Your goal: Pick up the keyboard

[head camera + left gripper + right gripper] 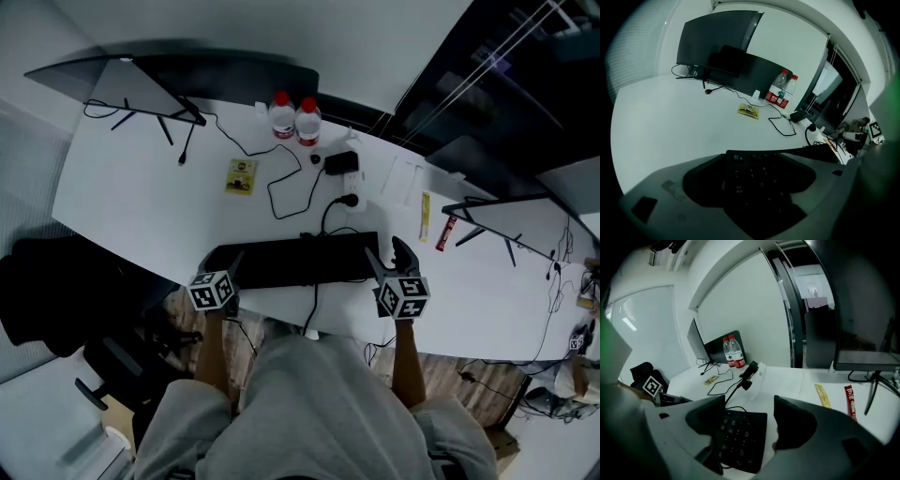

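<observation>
Lap (309, 394) in grey trousers sits below the desk (122, 197) edge. Keyboard (300, 260) lies flat at the desk's near edge. Left hand-held gripper (232, 270) is over the keyboard's left end, jaws apart, with keys showing between them. Right hand-held gripper (387, 261) is at the keyboard's right end, jaws apart, with a gap beside that edge.

The keyboard (291, 260) lies at the table's (122, 197) near edge, two bottles (294, 119) behind it.

The white counter (122, 202) carries a black keyboard (291, 261) whose ends sit between the jaws of the left gripper (764, 183) and the right gripper (749, 418). Ahead of the left gripper lie a yellow packet (242, 175), loose cables (291, 183) and two bottles (294, 118). Beyond the right gripper lie a yellow sachet (425, 216) and a red sachet (446, 232).
</observation>
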The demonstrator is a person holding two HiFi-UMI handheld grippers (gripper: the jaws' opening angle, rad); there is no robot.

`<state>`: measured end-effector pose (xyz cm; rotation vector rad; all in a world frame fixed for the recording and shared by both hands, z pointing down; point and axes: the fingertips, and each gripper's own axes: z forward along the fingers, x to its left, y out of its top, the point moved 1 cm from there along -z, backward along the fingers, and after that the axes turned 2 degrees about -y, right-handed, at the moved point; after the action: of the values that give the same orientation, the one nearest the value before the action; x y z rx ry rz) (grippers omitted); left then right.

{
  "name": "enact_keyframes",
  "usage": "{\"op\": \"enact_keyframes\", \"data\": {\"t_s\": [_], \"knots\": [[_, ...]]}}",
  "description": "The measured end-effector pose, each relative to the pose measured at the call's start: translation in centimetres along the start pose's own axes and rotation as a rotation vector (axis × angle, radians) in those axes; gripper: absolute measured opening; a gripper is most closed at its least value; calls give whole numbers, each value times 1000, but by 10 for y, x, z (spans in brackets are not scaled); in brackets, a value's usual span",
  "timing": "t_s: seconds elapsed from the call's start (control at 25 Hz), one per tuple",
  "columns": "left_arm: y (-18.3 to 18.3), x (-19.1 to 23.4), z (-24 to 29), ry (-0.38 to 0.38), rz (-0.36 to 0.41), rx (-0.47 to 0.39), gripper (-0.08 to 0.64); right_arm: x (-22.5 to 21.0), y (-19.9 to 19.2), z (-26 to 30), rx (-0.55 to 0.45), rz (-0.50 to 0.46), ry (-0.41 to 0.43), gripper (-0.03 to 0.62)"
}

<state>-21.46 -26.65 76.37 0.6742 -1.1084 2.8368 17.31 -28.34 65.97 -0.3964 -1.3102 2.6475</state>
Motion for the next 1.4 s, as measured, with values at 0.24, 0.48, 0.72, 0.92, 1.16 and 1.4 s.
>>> {"op": "enact_keyframes", "data": {"t_s": [0.24,0.48,0.72,0.92,1.16,1.4], "knots": [[0,0,0,4,-1,-2,313,-1,-12,17,48,11,29,336],[0,0,0,2,0,-6,313,1,-27,35,103,27,54,353],[0,0,0,2,-1,-9,313,3,-38,51,143,43,72,362],[1,0,0,3,1,-8,313,3,-46,60,174,43,63,368],[0,0,0,2,-1,-10,313,1,-57,68,216,42,62,369],[1,0,0,-1,0,-11,313,-1,-62,72,228,91,74,376]]}}
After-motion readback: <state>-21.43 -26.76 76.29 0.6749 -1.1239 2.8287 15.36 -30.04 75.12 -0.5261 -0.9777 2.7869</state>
